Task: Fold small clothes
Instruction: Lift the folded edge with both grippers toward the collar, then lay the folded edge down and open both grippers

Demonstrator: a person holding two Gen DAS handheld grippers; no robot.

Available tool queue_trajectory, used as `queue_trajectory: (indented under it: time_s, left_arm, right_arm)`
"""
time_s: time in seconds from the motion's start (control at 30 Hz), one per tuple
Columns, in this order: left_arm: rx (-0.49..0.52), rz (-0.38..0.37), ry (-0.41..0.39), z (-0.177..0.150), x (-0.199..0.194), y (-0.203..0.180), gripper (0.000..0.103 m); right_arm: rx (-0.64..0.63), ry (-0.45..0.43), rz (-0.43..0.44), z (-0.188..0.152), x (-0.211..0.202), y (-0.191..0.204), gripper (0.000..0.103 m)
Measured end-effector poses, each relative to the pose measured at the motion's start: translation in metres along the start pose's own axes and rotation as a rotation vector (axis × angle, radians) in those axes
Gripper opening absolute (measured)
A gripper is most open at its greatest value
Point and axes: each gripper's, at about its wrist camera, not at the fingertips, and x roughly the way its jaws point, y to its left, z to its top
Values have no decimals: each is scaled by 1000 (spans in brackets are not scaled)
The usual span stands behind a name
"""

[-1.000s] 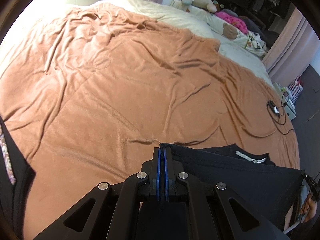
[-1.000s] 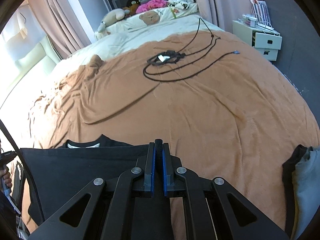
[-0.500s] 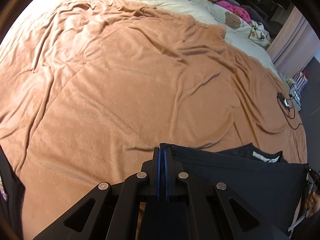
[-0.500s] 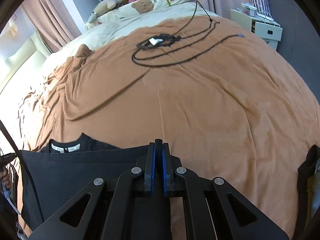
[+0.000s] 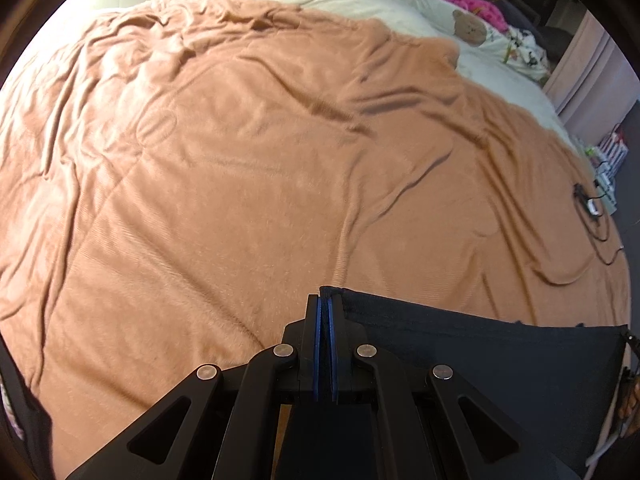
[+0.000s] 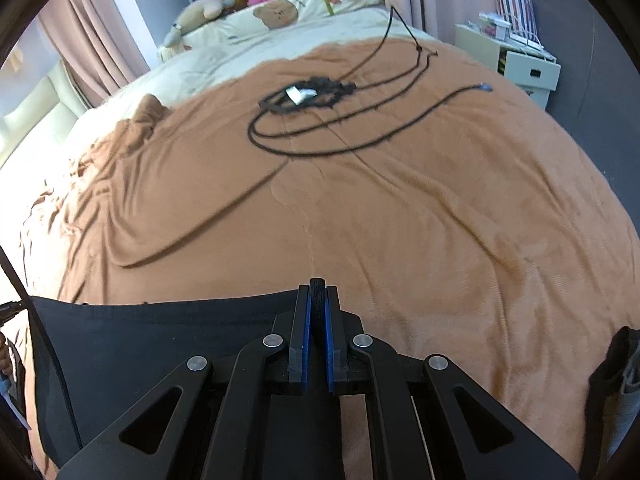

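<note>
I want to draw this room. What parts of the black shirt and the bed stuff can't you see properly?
- Black shirt: its lower part is hidden behind the left gripper and cut by the left wrist view's edge.
- Cables: blurred in the right wrist view; the small device among them is unreadable.
- Dark clothes: cut off by the right wrist view's edge.
</note>
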Motion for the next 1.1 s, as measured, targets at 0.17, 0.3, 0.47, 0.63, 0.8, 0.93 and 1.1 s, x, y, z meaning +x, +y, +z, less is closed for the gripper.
queue_trajectory:
  time_s: [0.17,0.3,0.47,0.63,0.8,0.93,1.1]
  left_arm:
    - [0,9,6,-1,19,3,3]
    - [3,2,12,4,29,1,3]
    - [-19,41,66,5,43,2,5]
    - [-4,25,46,-4,16,4,40]
    - [-5,15,-13,-17,-26,10,61]
    - [-21,-5,-18,-34,-53,16,61]
    - [-27,-23,-34,-63,-87,24,62]
  right_arm:
    - [8,18,-10,5,19,-3,2]
    - [3,19,-31,7,29,-5,2]
    - [-4,51,-66,5,46,-1,4]
    - [43,27,-24,8,21,-9,42]
    - [32,-21,-6,-4,-25,-13,59]
    - [37,-27,13,-25,-51,-15,59]
    - [45,-89,90,-56,-94,-19,59]
